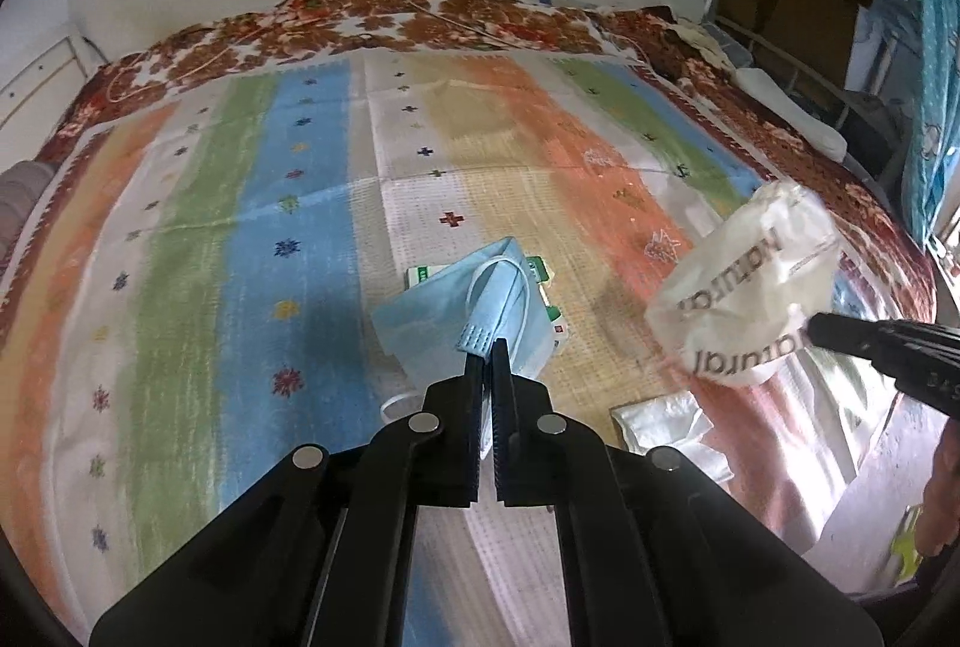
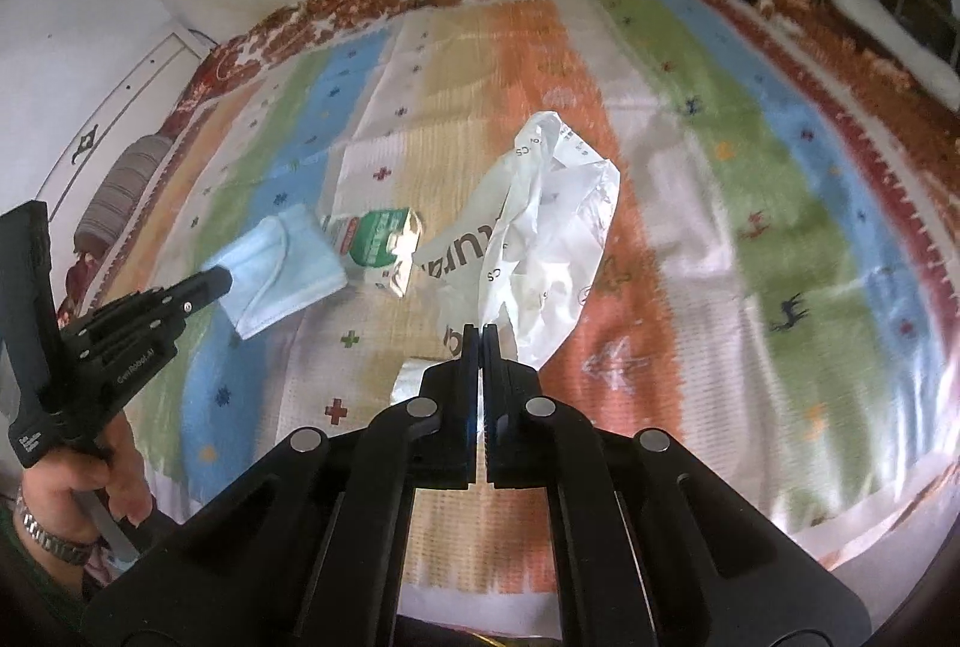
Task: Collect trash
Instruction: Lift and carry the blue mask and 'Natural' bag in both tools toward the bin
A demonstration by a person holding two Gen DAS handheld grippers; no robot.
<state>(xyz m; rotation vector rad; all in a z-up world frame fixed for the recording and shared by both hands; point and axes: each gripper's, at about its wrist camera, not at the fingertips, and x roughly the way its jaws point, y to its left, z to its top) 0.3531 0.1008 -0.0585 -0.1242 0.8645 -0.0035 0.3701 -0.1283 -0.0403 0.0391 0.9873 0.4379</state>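
Operator: Left wrist view: left tongs (image 1: 487, 350) closed on the blue face mask (image 1: 456, 311), lifted above the carton (image 2: 384, 245) on the bed (image 1: 240, 203)?

Technician: Confirmed. Right tongs (image 2: 482, 332) are clamped on the white plastic bag (image 2: 540, 227). Raise both steadily; avoid snagging ear loops.

**Mask pinched, bag hanging to my right**

My left gripper (image 1: 487, 350) has its fingers (image 1: 474, 377) closed on the edge of a blue face mask (image 1: 438, 317), which hangs above the striped bed cover (image 1: 240, 203). A green-and-white carton (image 1: 540, 281) lies partly hidden behind the mask. To the right, my right gripper (image 1: 816, 329) holds a crumpled white plastic bag (image 1: 744, 287). White tissue (image 1: 666, 419) lies below the bag on the bed.
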